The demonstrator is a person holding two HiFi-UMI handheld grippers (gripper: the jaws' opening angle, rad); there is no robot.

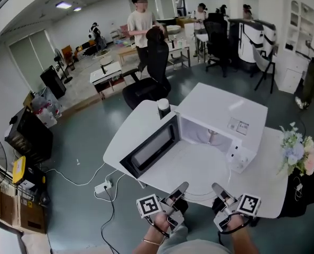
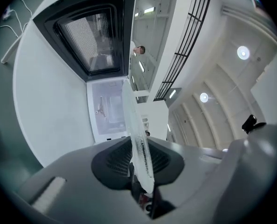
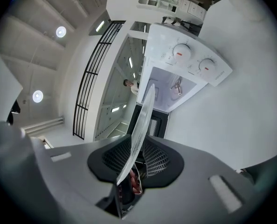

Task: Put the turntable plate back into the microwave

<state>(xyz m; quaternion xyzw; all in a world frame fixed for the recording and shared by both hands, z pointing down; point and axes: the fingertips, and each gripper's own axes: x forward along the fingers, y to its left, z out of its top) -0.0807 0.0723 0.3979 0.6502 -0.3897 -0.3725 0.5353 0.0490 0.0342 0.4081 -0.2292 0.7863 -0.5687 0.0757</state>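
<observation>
The white microwave point(image 1: 223, 126) stands on the white table point(image 1: 138, 126) with its door point(image 1: 149, 151) swung open to the left and its cavity point(image 1: 202, 134) bare. Near the table's front edge I hold the clear glass turntable plate point(image 1: 199, 193) level between both grippers. My left gripper point(image 1: 181, 187) is shut on its left rim and my right gripper point(image 1: 217, 188) on its right rim. In the left gripper view the plate point(image 2: 131, 115) runs edge-on out of the left gripper point(image 2: 139, 171) toward the cavity point(image 2: 108, 108). In the right gripper view the plate point(image 3: 145, 111) leaves the right gripper point(image 3: 131, 171) below the knob panel point(image 3: 190, 57).
A dark cup point(image 1: 163, 108) stands on the table behind the open door. A bunch of pale flowers point(image 1: 297, 151) sits at the table's right end. A black office chair point(image 1: 149, 78) stands behind the table, a power strip point(image 1: 103, 187) lies on the floor at left, and people stand further back.
</observation>
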